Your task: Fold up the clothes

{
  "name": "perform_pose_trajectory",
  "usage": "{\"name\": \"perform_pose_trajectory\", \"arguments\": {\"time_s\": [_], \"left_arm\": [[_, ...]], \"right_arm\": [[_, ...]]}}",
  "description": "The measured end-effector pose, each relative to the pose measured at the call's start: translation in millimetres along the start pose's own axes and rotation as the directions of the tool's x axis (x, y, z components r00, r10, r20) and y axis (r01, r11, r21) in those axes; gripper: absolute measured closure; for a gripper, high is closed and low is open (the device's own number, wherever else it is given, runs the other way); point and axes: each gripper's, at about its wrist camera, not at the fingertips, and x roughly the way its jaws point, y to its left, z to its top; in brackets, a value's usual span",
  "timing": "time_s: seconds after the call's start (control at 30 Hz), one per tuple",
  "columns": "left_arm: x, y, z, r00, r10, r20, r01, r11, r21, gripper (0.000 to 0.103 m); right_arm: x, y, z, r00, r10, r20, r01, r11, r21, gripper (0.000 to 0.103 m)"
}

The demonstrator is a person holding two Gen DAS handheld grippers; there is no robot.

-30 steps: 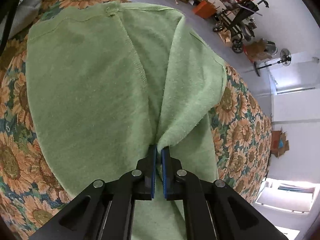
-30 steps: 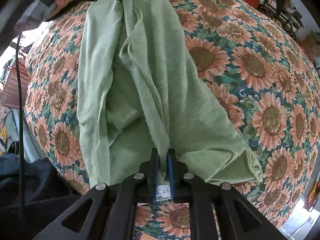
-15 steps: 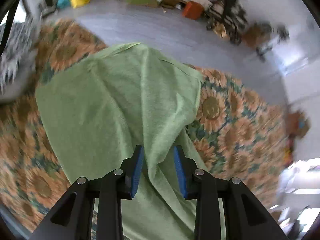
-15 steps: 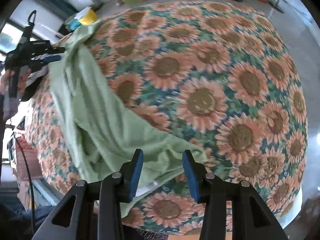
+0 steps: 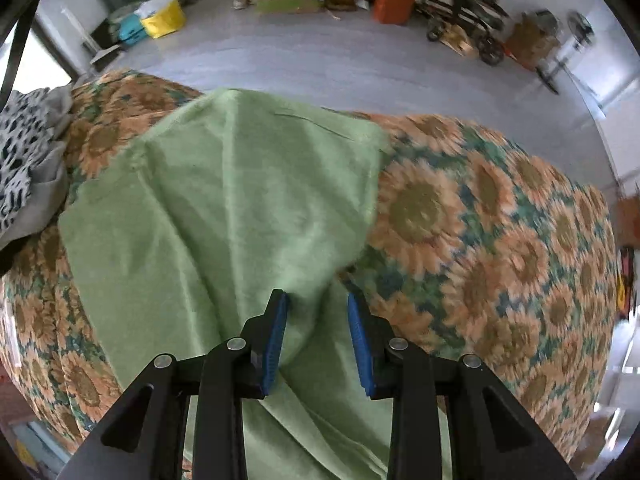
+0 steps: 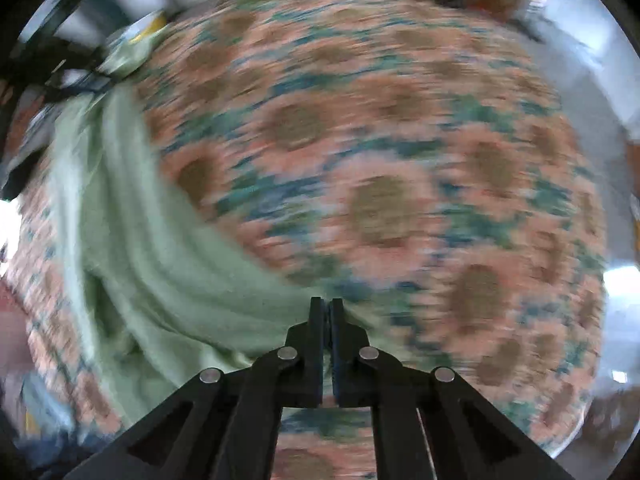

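Left wrist view: green cloth (image 5: 224, 208) lies spread over the sunflower-print cover (image 5: 500, 248), filling the frame from 9 o'clock through centre down to 6 o'clock. Its far edge ends close to the cover's far edge at 12 o'clock; beyond that, open grey floor (image 5: 340, 56) runs to a cluttered wall. Bare cover lies from 2 to 5 o'clock. At 9 o'clock a black-and-white patterned cloth (image 5: 24, 160) sits at the cover's edge, just beside the green one.

Left tool (image 5: 316, 336): jaws partly apart, blue pads clear on both sides. A raised fold of the green cloth runs between them; the left pad is close to or just touching it, the right pad is clear. No grip.

Right wrist view, heavily blurred: right tool (image 6: 326, 320) has just been closing and its jaws are together. The green cloth (image 6: 160, 280) reaches the tips from 8 o'clock; whether an edge is pinched between them, cannot tell. Cloth trails from the tips up toward 10 o'clock. Bare cover (image 6: 380, 184) takes the rest, 12 through 5 o'clock, with floor showing past its rim at 3 o'clock.

Cloth look: pale green, soft towel-like nap, long shallow creases, one stitched line near the far edge.

No readable writing, labels or brands in either view.
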Motion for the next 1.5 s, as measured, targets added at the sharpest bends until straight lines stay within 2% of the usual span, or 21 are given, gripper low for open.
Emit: {"name": "perform_pose_trajectory", "arguments": {"time_s": [0.1, 0.17, 0.23, 0.33, 0.4, 0.57, 0.6, 0.63, 0.67, 0.73, 0.83, 0.97, 1.0, 1.1, 1.13, 1.17, 1.2, 1.27, 1.33, 1.43, 1.5], "left_arm": [[12, 9, 4, 1.0, 0.004, -0.024, -0.005, 1.0, -0.017, 0.071], [16, 13, 5, 1.0, 0.001, -0.024, -0.002, 0.999, -0.034, 0.071], [17, 14, 5, 1.0, -0.003, -0.025, 0.002, 0.999, -0.041, 0.071], [18, 14, 6, 0.999, 0.008, -0.032, -0.009, 1.0, -0.021, 0.069], [19, 13, 7, 0.999, 0.016, -0.037, -0.016, 1.0, -0.007, 0.068], [21, 19, 7, 0.999, 0.0, -0.034, 0.0, 1.0, -0.009, 0.065], [22, 20, 8, 0.999, -0.006, -0.033, 0.005, 1.0, -0.013, 0.065], [22, 22, 8, 0.999, -0.012, -0.031, 0.011, 1.0, -0.018, 0.064], [22, 23, 8, 0.999, -0.017, -0.03, 0.017, 1.0, -0.022, 0.064], [23, 25, 8, 0.999, -0.02, -0.027, 0.02, 1.0, -0.024, 0.064], [24, 25, 7, 1.0, -0.016, -0.018, 0.015, 0.999, -0.029, 0.063], [21, 29, 3, 0.999, -0.041, 0.004, 0.041, 0.998, -0.037, 0.06], [15, 32, -1, 0.995, -0.098, 0.003, 0.098, 0.994, -0.054, 0.06], [-5, 38, -19, 0.969, -0.247, -0.004, 0.245, 0.963, -0.114, 0.06], [-9, 36, -31, 0.954, -0.298, -0.041, 0.292, 0.949, -0.118, 0.058], [-12, 34, -44, 0.933, -0.349, -0.084, 0.339, 0.933, -0.12, 0.058], [-14, 31, -57, 0.909, -0.398, -0.126, 0.384, 0.915, -0.123, 0.058], [-17, 24, -84, 0.851, -0.479, -0.215, 0.462, 0.878, -0.127, 0.058], [-13, 13, -108, 0.813, -0.505, -0.29, 0.497, 0.861, -0.106, 0.059], [-12, -18, -139, 0.795, -0.486, -0.363, 0.504, 0.862, -0.052, 0.059], [-4, -21, -146, 0.773, -0.507, -0.38, 0.522, 0.85, -0.071, 0.059]], "right_arm": [[6, -24, -1, 0.998, 0.058, -0.024, -0.056, 0.995, 0.085, 0.1], [1, -17, 4, 0.999, 0.041, -0.004, -0.041, 0.999, 0.034, 0.097], [-9, -3, 15, 0.996, 0.088, 0.03, -0.087, 0.996, -0.027, 0.092], [-11, 26, 32, 0.979, 0.205, 0.013, -0.202, 0.972, -0.123, 0.063], [-1, 61, 47, 0.981, 0.193, -0.012, -0.191, 0.954, -0.23, 0.064], [34, 94, 59, 0.971, 0.194, -0.138, -0.232, 0.9, -0.369, 0.066], [33, 97, 56, 0.972, 0.191, -0.135, -0.23, 0.889, -0.397, 0.074], [32, 100, 53, 0.973, 0.189, -0.132, -0.228, 0.876, -0.425, 0.092], [30, 101, 50, 0.978, 0.172, -0.115, -0.205, 0.873, -0.443, 0.099], [32, 94, 47, 0.993, 0.105, -0.062, -0.122, 0.895, -0.43, 0.101], [37, 70, 56, 0.996, 0.083, -0.034, -0.089, 0.948, -0.307, 0.102], [41, 59, 65, 0.993, 0.112, -0.019, -0.114, 0.967, -0.23, 0.101], [38, 55, 69, 0.995, 0.103, -0.013, -0.103, 0.969, -0.226, 0.099], [13, 40, 81, 0.99, 0.141, 0.019, -0.136, 0.976, -0.173, 0.086], [-2, 27, 84, 0.985, 0.172, 0.03, -0.165, 0.975, -0.146, 0.074], [-19, 20, 72, 0.979, 0.2, 0.033, -0.194, 0.973, -0.123, 0.073], [-39, 23, 37, 0.974, 0.225, 0.024, -0.222, 0.97, -0.104, 0.073], [-51, 23, -3, 0.955, 0.297, -0.021, -0.298, 0.953, -0.055, 0.073], [-50, 22, -30, 0.926, 0.371, -0.071, -0.372, 0.928, 0.004, 0.073], [-46, 19, -62, 0.915, 0.397, -0.074, -0.388, 0.915, 0.106, 0.066], [-41, 15, -59, 0.904, 0.425, -0.057, -0.41, 0.895, 0.177, 0.063]]}}
